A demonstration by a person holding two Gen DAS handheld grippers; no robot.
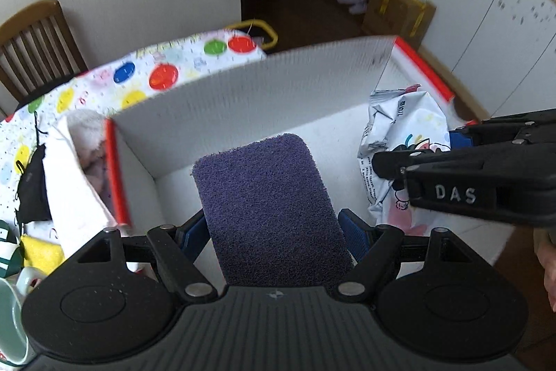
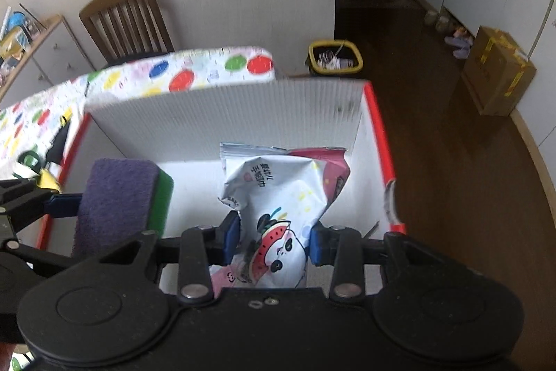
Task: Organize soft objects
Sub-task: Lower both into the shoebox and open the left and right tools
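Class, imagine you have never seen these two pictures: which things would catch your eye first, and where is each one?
First comes the purple sponge, clamped in the left gripper over the white box with red edges. Beside it, the right gripper squeezes a crinkled wipes packet printed with a panda and watermelon. Behind the box, a tablecloth with bright coloured dots stands out.

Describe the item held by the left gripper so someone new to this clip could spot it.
Find the white corrugated box with red edges on the dotted tablecloth. Over its left half the left gripper holds a sponge. Unlike the printed wipes packet beside it, it is a plain block, purple scouring face on green foam.
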